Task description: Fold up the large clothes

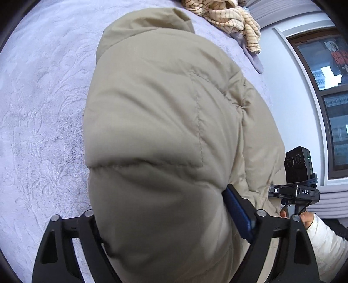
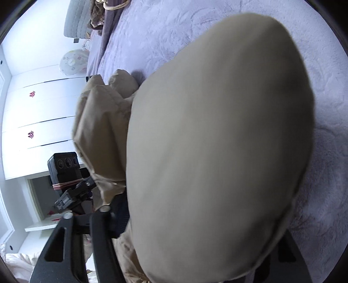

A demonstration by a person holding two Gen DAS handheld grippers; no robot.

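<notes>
On the black bar of our right gripper (image 1: pixel 292 192), seen from the left camera, we can read the white letters "DAS". In the window (image 1: pixel 330 87) behind it there is a poster with red writing, but it is too blurry for us to read.

The big thing we are folding is a puffy beige jacket (image 1: pixel 165 135). It is soft and fat like a pillow, smooth, with stitched lines across it. It lies on a bed with a pale purple blanket (image 1: pixel 43 108) that looks fuzzy and has a leafy pattern pressed into it.

Our left gripper (image 1: pixel 165 219) has black arms and a blue pad (image 1: pixel 237 215) on its right finger. The jacket bulges between its fingers and the blue pad presses into the cloth. The other finger is hidden under the jacket, so we think it holds a thick fold, but we cannot see both sides.

Our right gripper (image 2: pixel 195 217) is nearly covered. A blurry beige lump fills its camera, and one finger is hidden, so we cannot tell if it is gripping.

A striped cream cloth (image 1: pixel 230 19) lies bunched at the far end of the bed. A hand (image 1: pixel 307 218) in a white sleeve holds the right gripper. White cupboard doors (image 2: pixel 39 122) with small red flowers stand beside the bed.
</notes>
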